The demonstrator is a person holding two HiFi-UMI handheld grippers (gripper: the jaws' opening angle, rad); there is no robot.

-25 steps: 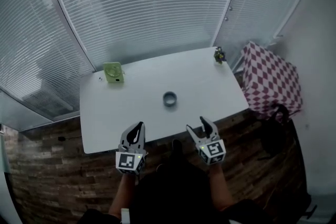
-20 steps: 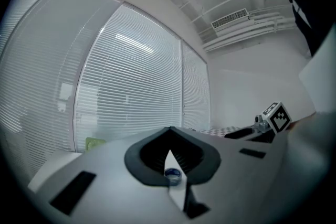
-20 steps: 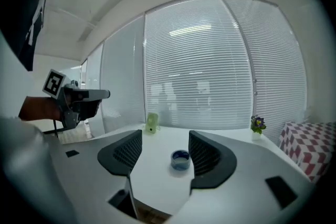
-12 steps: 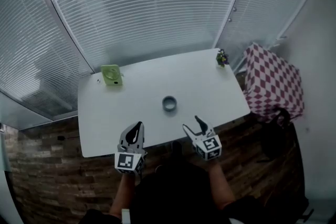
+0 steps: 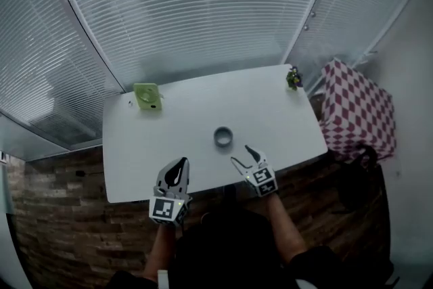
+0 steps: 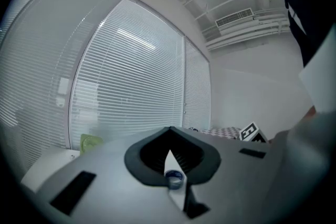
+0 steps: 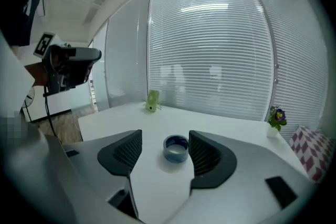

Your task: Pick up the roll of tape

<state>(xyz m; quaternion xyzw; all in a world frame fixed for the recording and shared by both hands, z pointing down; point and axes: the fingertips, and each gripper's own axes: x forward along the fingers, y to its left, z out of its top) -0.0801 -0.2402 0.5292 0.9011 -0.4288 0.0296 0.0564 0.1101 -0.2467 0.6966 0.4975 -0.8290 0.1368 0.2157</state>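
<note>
Tape roll rests on table ahead of right gripper, jaws spread; left gripper seems pressed closed.

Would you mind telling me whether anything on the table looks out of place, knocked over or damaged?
Nothing stands out. The roll of tape lies flat on the table, the green object and the flower pot stand upright near the far edge, and nothing is spilled. The right gripper is open toward the roll.
</note>
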